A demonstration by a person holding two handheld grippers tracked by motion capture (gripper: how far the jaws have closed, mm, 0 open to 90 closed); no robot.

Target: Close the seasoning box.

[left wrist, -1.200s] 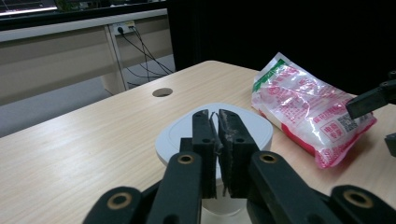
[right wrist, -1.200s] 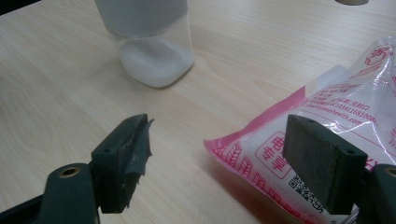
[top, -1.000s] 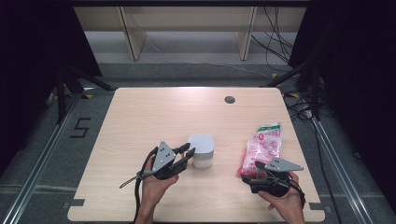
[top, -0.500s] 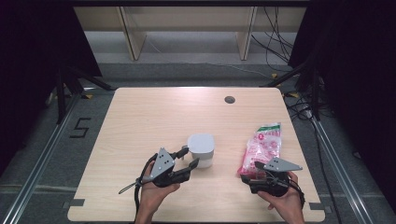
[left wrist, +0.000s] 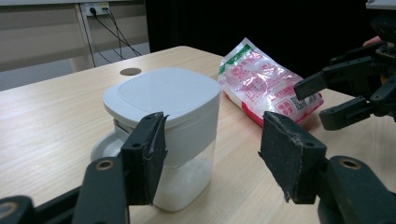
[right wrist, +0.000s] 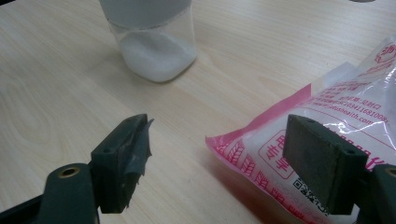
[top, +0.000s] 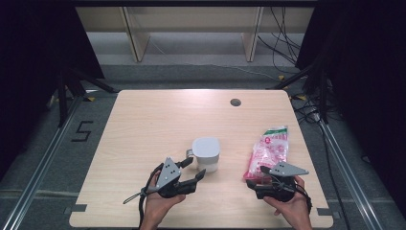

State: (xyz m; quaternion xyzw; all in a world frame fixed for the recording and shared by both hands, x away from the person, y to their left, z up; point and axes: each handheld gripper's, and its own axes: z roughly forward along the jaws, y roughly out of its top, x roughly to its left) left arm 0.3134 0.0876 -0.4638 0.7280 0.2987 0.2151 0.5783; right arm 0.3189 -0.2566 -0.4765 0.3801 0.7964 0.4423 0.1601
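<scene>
A clear container with a white lid and white powder in its bottom stands near the table's front middle; it also shows as the container and the container. A pink and white bag lies to its right, also seen as the bag and the bag. My left gripper is open just in front-left of the container, apart from it. My right gripper is open at the bag's near end, one jaw over it. Nothing is held.
A round grommet hole sits near the table's far edge. Wooden shelf legs stand behind the table, and cables trail on the floor at the back right. Metal rails run along both sides.
My left gripper has drawn back toward the front edge, away from the container, and its jaws now stand wider apart. The right gripper and bag have stayed put.
</scene>
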